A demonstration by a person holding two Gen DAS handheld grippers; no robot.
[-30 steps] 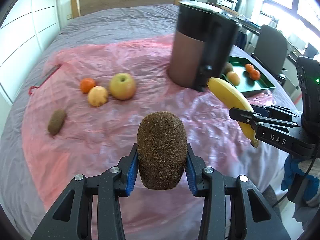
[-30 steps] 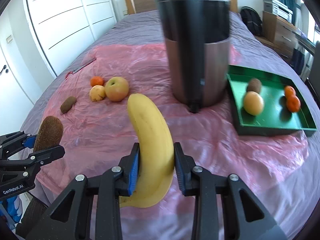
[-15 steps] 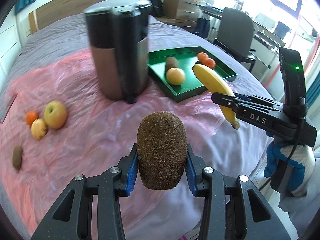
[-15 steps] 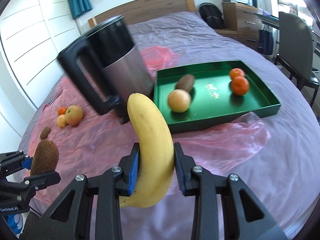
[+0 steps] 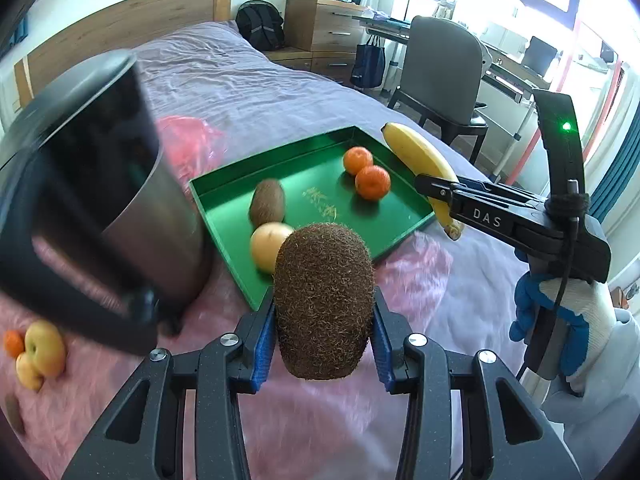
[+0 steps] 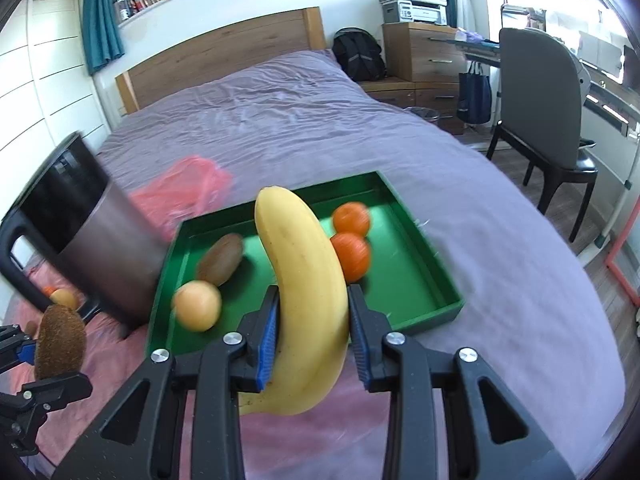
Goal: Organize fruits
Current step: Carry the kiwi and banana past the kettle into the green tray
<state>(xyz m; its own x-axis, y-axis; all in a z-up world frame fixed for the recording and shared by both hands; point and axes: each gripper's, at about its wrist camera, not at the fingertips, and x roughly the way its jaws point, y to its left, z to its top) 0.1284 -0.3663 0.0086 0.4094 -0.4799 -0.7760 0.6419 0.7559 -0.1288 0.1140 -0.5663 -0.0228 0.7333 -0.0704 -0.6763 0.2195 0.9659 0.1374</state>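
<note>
My left gripper (image 5: 323, 340) is shut on a brown kiwi (image 5: 323, 300), held above the bed just in front of the green tray (image 5: 224, 216). My right gripper (image 6: 313, 332) is shut on a yellow banana (image 6: 308, 280), held over the tray's (image 6: 436, 280) near edge; the banana also shows in the left wrist view (image 5: 420, 160). In the tray lie a second kiwi (image 5: 267, 200), a pale yellow round fruit (image 5: 266, 242) and two oranges (image 5: 366, 172). An apple (image 5: 44, 346), a small orange (image 5: 14, 342) and a yellow fruit (image 5: 26, 374) lie on the pink sheet at left.
A tall dark jug with a black handle (image 5: 96, 208) stands just left of the tray on the pink plastic sheet (image 5: 416, 264). Another kiwi (image 5: 12, 412) lies at the far left edge. A chair (image 6: 540, 120) and drawers (image 6: 424, 52) stand beyond the bed.
Both grippers have swung right and moved closer to the green tray with their fruit. The tray now fills the middle of both views; the loose fruit has slid to the left edge.
</note>
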